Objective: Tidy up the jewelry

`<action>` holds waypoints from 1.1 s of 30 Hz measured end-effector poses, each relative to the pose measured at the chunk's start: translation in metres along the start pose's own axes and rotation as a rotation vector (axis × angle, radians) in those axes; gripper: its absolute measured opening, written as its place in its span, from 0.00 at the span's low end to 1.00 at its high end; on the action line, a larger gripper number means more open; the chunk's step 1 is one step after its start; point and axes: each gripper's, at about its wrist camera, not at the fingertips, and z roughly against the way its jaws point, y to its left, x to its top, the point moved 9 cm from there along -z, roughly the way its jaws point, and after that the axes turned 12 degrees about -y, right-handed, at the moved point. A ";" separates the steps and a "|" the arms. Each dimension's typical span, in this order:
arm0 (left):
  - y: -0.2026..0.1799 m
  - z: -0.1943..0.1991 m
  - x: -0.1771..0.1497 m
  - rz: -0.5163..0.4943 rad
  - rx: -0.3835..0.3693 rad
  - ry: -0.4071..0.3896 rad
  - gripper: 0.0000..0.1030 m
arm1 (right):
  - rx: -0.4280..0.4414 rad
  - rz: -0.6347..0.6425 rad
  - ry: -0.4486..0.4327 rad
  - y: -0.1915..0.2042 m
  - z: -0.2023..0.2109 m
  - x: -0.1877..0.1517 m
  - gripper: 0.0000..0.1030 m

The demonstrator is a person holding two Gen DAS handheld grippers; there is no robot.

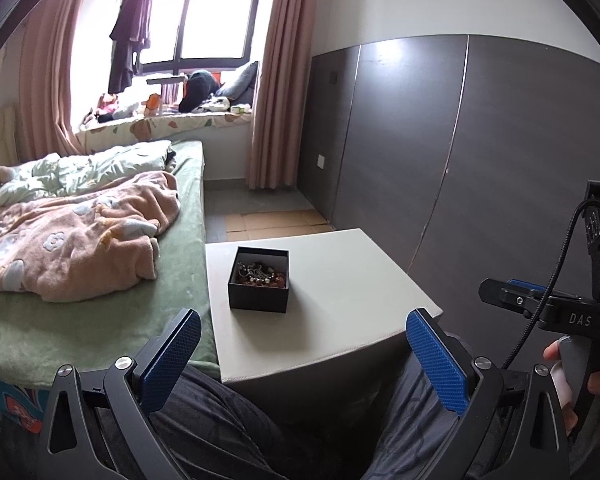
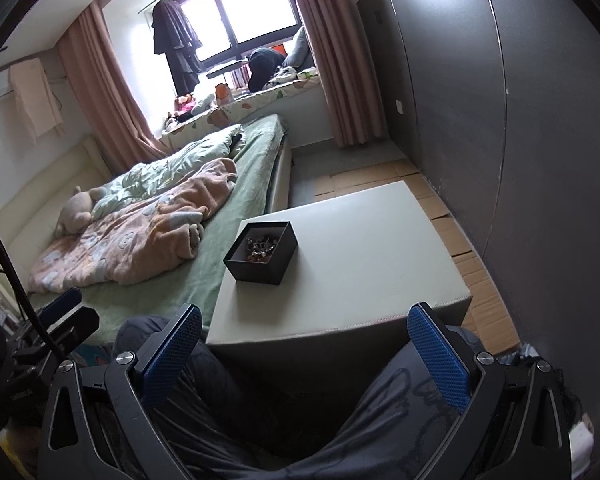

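Observation:
A small black open box (image 1: pixel 259 280) (image 2: pixel 261 252) stands on a pale square stool-table (image 1: pixel 340 300) (image 2: pixel 360 248) beside the bed. A tangle of beaded jewelry (image 1: pixel 261 272) (image 2: pixel 261 247) lies inside it. My left gripper (image 1: pixel 304 344) is open and empty, held back from the table's near edge, above the person's lap. My right gripper (image 2: pixel 306 340) is open and empty, also short of the near edge. The right gripper's body shows at the right of the left wrist view (image 1: pixel 560 312). The left gripper's body shows at the far left of the right wrist view (image 2: pixel 48 332).
A bed (image 1: pixel 180 216) (image 2: pixel 244 184) with a green sheet and a pink blanket (image 1: pixel 72 236) (image 2: pixel 140 236) touches the table's left side. A dark panelled wall (image 1: pixel 480 140) (image 2: pixel 520 120) runs along the right. Cardboard sheets (image 1: pixel 272 220) (image 2: pixel 460 216) cover the floor beyond the table. The person's legs (image 1: pixel 228 420) (image 2: pixel 400 408) lie below the grippers.

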 end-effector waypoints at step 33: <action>-0.003 0.013 0.001 -0.020 0.020 -0.014 1.00 | -0.022 0.023 0.006 0.010 0.000 -0.010 1.00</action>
